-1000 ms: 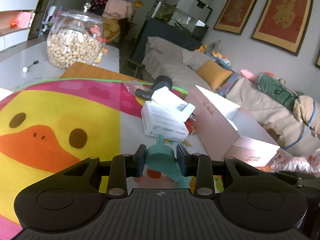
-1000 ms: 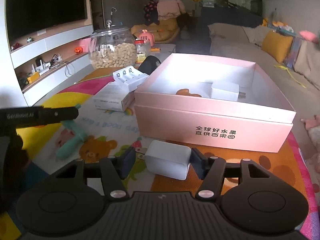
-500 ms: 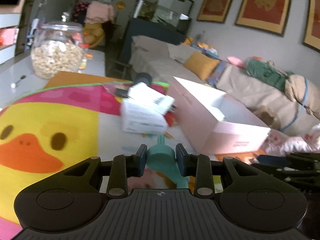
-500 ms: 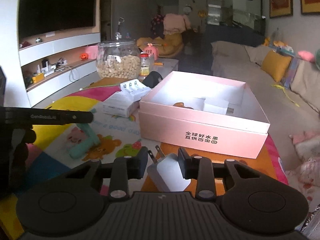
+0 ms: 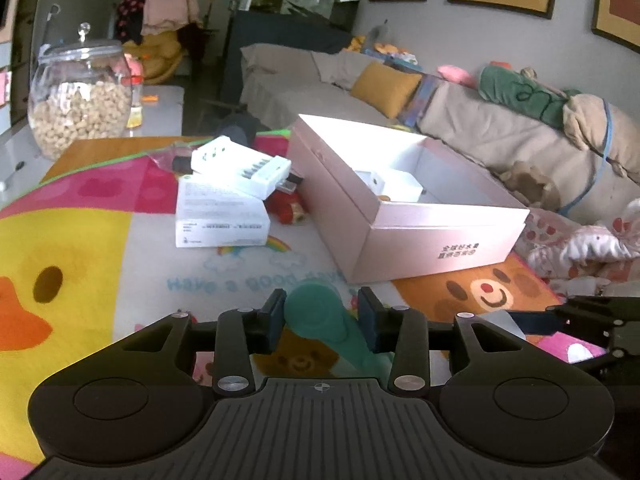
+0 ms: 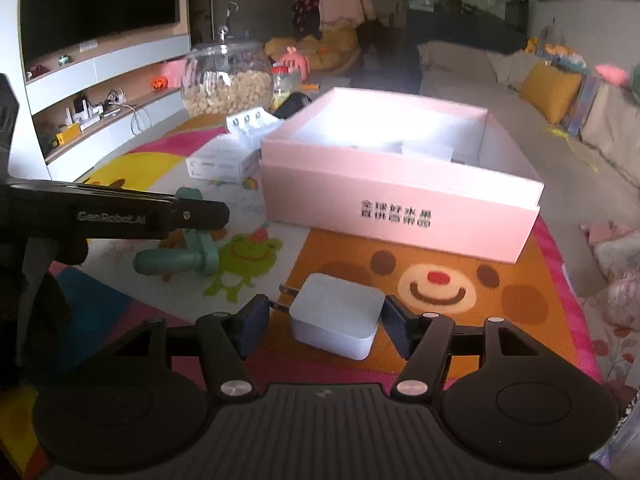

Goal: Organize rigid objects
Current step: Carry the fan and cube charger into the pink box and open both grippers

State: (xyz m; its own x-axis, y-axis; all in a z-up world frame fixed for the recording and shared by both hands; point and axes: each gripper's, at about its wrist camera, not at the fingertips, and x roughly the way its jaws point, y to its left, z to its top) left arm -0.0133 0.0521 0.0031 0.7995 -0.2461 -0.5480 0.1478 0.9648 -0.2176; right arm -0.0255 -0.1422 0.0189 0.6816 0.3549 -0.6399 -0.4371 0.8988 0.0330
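Note:
My left gripper (image 5: 320, 314) is open around a teal handled tool (image 5: 320, 316) that lies on the play mat; the jaws stand a little apart from it. In the right wrist view the tool (image 6: 176, 258) lies on the mat under the left gripper's finger (image 6: 120, 216). My right gripper (image 6: 324, 322) is open around a white plug adapter (image 6: 336, 314) resting on the mat, its prongs pointing left. The open pink box (image 6: 400, 196) stands just beyond; it also shows in the left wrist view (image 5: 400, 236) with a white item (image 5: 394, 184) inside.
A white flat carton (image 5: 220, 216) with a white battery charger (image 5: 240, 166) on top lies left of the box. A red toy (image 5: 286, 206) sits between them. A glass jar of nuts (image 5: 80, 100) stands at the far left. A sofa (image 5: 480, 120) lies behind.
Both grippers have opened: the left jaws parted from the teal tool, the right jaws let the adapter down flat on the mat. Both views have shifted toward the pink box.

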